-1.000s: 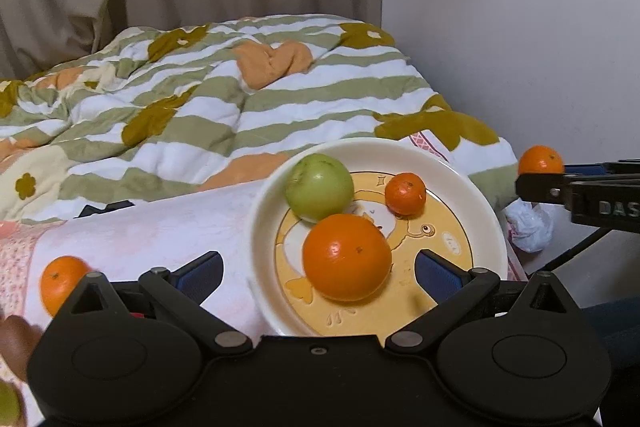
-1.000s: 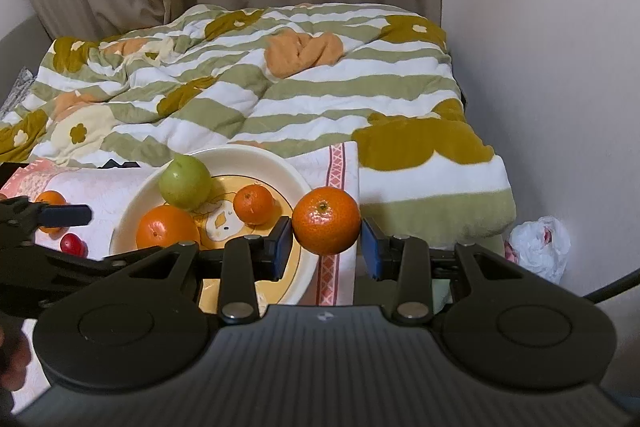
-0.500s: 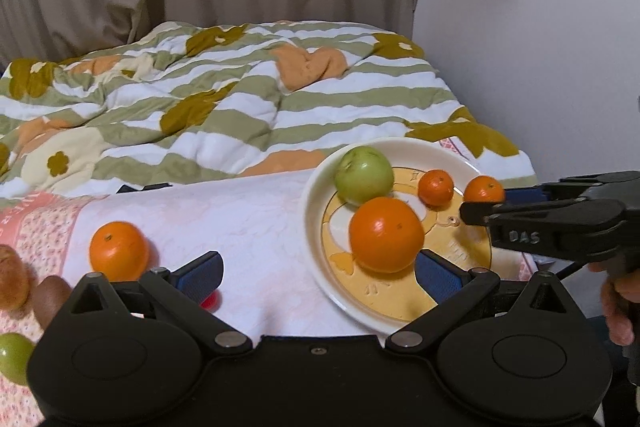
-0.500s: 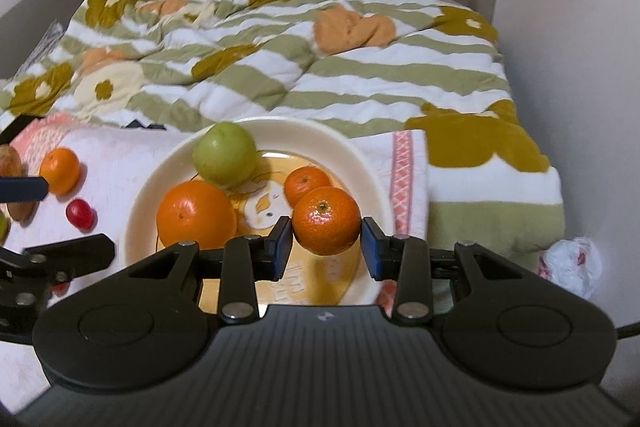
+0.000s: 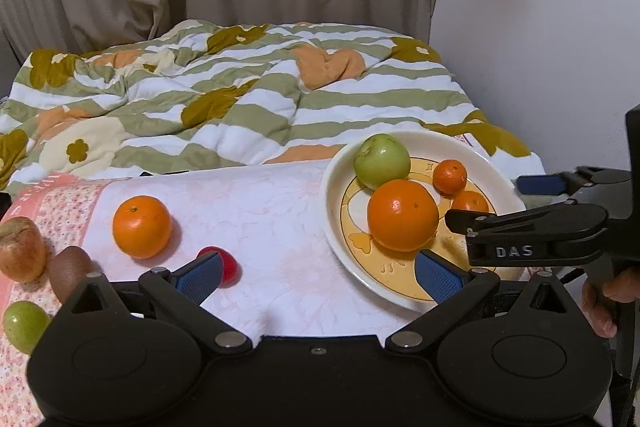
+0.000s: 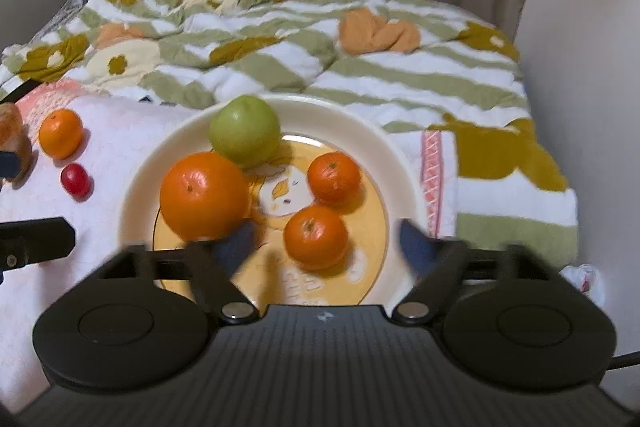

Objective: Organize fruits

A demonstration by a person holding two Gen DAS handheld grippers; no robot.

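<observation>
Left wrist view: my left gripper [image 5: 318, 273] is spread wide, empty, over the cloth; an orange [image 5: 141, 227] lies outside the plate [image 5: 334, 203]. Right wrist view: my right gripper [image 6: 328, 241] is opening, pads clear of the mandarin [image 6: 316, 237] resting on the plate beside a green apple [image 6: 245, 131].

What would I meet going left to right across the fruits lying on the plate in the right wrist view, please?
Large orange → green apple → nearer small mandarin → farther small mandarin, all on the plate.
</observation>
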